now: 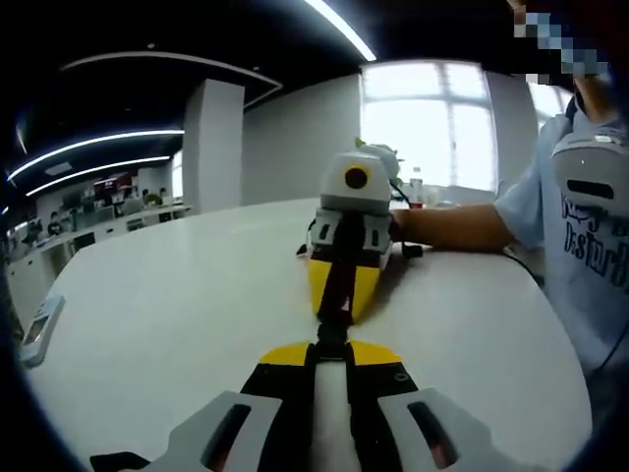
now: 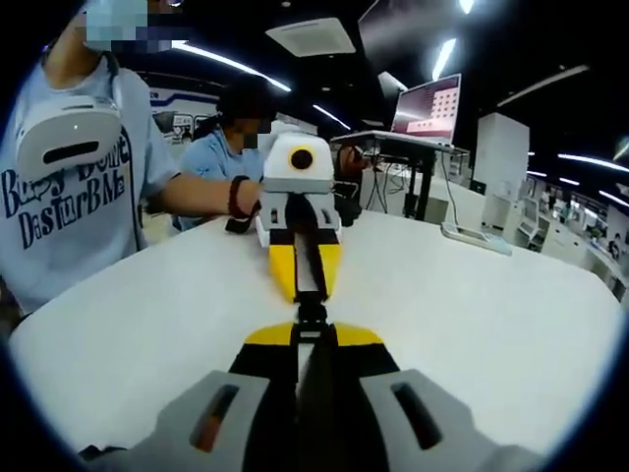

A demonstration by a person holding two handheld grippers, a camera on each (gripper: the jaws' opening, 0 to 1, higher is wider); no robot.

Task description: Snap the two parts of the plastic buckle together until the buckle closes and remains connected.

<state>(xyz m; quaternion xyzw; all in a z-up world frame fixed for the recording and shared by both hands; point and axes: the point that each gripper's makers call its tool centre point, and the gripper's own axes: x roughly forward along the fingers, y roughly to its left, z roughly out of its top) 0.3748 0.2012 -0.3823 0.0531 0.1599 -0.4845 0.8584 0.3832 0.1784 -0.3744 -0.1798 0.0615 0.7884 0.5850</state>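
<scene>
Two grippers meet nose to nose over the white counter. In the left gripper view, the left gripper is pinched nearly shut on one dark buckle half; the right gripper faces it, closed on the other half, which is hard to make out. In the right gripper view, the right gripper clamps its small black buckle part, touching the left gripper opposite. The buckle looks light, stiff and slick; I'd hold each half by its rear body, leaving the prongs free.

buckle mostly hidden between jaws
</scene>
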